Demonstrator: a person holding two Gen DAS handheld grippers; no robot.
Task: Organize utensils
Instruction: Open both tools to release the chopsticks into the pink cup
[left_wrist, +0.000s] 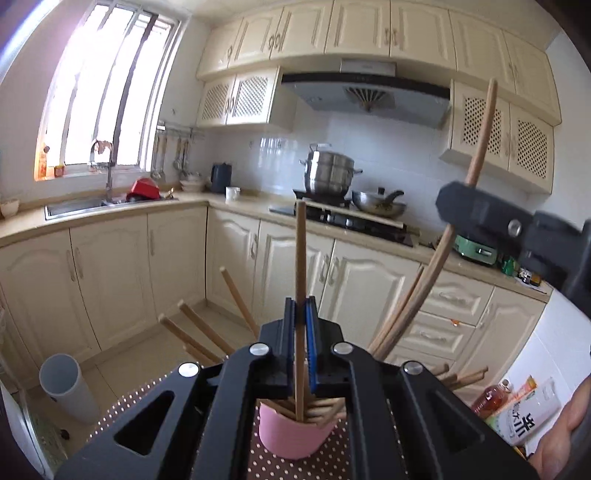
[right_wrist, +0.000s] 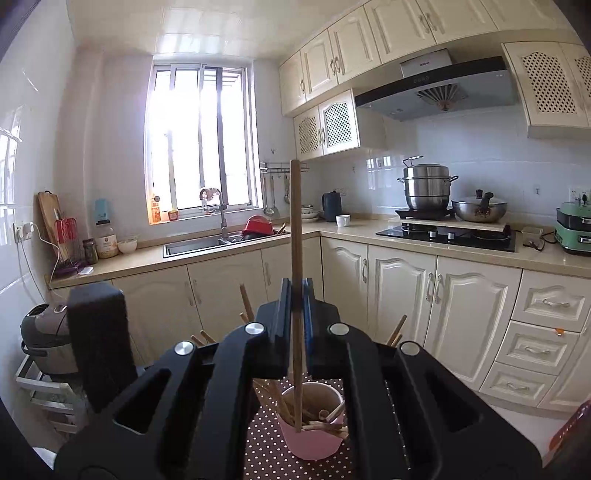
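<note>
Chopsticks are standing upright at frame centre, left gripper (left_wrist: 300, 314) and right gripper (right_wrist: 296, 295) each pinching one above the pink cup (right_wrist: 312, 439).

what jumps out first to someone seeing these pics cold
Each claw is shut on a single wooden chopstick: the left claw and right claw both hold theirs upright over the pink cup. The cup stands on the dotted cloth, bristling with more chopsticks. Behind, a steel steamer pot sits on the stove.
</note>
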